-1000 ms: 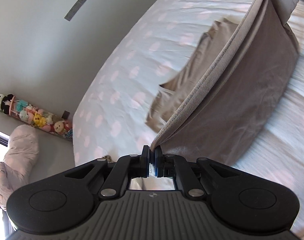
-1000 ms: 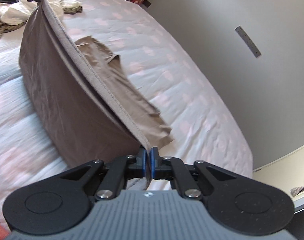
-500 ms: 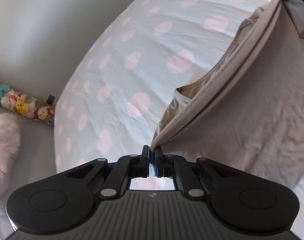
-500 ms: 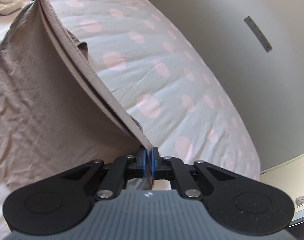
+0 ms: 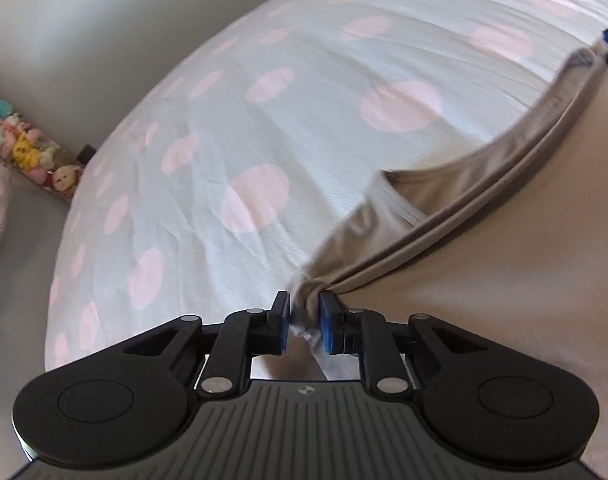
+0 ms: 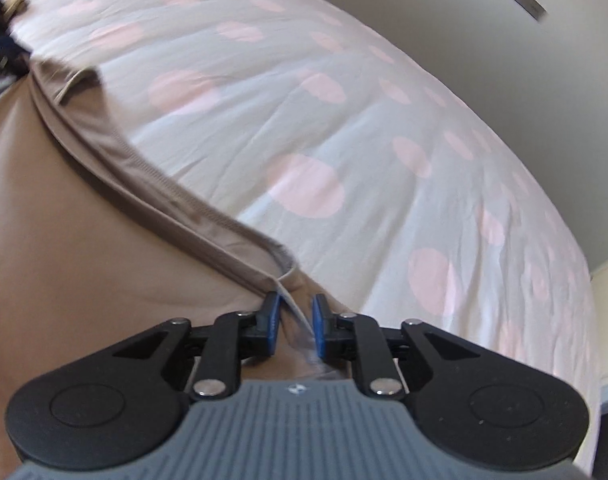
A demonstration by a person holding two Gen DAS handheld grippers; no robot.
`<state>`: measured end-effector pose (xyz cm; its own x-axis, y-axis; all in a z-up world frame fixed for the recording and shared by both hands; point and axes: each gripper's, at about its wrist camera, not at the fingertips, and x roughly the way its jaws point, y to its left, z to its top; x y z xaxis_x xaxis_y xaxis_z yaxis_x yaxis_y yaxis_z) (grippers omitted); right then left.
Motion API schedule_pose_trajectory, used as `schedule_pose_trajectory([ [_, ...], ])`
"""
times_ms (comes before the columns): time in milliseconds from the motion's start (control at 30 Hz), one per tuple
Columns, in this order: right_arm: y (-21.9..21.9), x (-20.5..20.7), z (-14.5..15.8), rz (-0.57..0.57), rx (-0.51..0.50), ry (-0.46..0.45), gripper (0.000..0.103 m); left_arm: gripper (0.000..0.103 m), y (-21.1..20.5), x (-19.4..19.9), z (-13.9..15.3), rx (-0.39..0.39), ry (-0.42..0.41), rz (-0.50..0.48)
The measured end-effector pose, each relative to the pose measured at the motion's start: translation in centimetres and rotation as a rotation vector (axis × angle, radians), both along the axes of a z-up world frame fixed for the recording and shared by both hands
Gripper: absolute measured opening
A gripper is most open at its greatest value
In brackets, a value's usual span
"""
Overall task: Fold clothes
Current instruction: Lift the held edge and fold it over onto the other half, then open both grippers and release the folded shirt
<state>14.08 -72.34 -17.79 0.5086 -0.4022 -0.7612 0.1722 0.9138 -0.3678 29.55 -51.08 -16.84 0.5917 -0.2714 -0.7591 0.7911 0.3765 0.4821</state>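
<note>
A bed (image 5: 304, 92) in a pale sheet with pink dots fills both views. A brown garment (image 5: 504, 280) lies spread on it, its doubled hem running straight between the two grippers. The left gripper (image 5: 305, 326) has just been opening; a bunched corner of the hem sits between its parted blue pads, which no longer press on it. The right gripper (image 6: 295, 326) has likewise been opening, the other hem corner loose in its gap.
</note>
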Motion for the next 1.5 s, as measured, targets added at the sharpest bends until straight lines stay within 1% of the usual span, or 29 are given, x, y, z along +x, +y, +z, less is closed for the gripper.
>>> schedule_pose_trajectory([
  [100,-1.7,-0.4,0.9,-0.1,0.034,-0.053,0.028,0.016,0.7,1.2,1.0,-0.037,-0.018,0.076],
  [200,-2.9,-1.3,1.7,-0.172,0.072,-0.086,0.028,0.017,2.1,1.9,2.3,-0.064,0.011,0.125],
  [300,-2.9,-3.3,2.4,-0.204,0.116,-0.112,0.028,0.021,4.3,0.9,3.3,-0.084,0.034,0.134],
  [367,-2.5,-4.9,2.7,-0.22,0.144,-0.128,0.028,0.021,6.1,0.0,3.9,-0.105,0.057,0.141],
  [467,-0.8,-8.1,3.0,-0.218,0.192,-0.161,0.028,0.021,9.4,-2.3,4.5,-0.167,0.123,0.136],
  [633,3.4,-13.9,2.8,-0.196,0.255,-0.213,0.028,0.021,14.3,-7.0,4.4,-0.232,0.195,0.112],
  [700,5.0,-16.2,2.5,-0.201,0.274,-0.238,0.028,0.021,15.7,-8.8,4.1,-0.25,0.209,0.112],
  [833,8.4,-20.4,1.4,-0.227,0.311,-0.284,0.028,0.021,17.9,-12.1,2.9,-0.258,0.222,0.119],
  [933,10.4,-22.4,0.4,-0.229,0.285,-0.296,0.028,0.021,18.8,-13.4,1.8,-0.269,0.237,0.129],
  [1033,11.4,-23.4,-0.7,-0.226,0.242,-0.297,0.029,0.021,18.9,-14.4,0.8,-0.273,0.23,0.122],
  [1100,11.5,-23.8,-1.2,-0.227,0.203,-0.298,0.029,0.021,18.7,-14.8,0.0,-0.254,0.208,0.106],
  [1167,11.6,-24.0,-1.6,-0.228,0.174,-0.294,0.034,0.021,18.4,-15.0,-0.7,-0.235,0.193,0.094],
  [1200,11.6,-23.9,-1.7,-0.225,0.171,-0.29,0.044,0.021,18.3,-15.2,-1.0,-0.226,0.186,0.088],
  [1233,11.5,-23.8,-1.9,-0.221,0.169,-0.287,0.045,0.021,18.3,-15.3,-1.2,-0.23,0.177,0.078],
  [1400,11.2,-23.1,-3.6,-0.224,0.208,-0.245,0.045,0.021,18.2,-15.5,-1.7,-0.261,0.148,0.052],
  [1433,11.0,-23.1,-3.7,-0.229,0.217,-0.253,0.042,0.021,18.1,-15.6,-1.7,-0.264,0.141,0.041],
  [1467,10.9,-23.1,-3.7,-0.23,0.223,-0.26,0.042,0.018,18.0,-15.7,-1.7,-0.267,0.133,0.029],
  [1500,10.8,-23.1,-3.7,-0.231,0.229,-0.267,0.035,0.011,18.0,-15.8,-1.7,-0.269,0.126,0.015],
])
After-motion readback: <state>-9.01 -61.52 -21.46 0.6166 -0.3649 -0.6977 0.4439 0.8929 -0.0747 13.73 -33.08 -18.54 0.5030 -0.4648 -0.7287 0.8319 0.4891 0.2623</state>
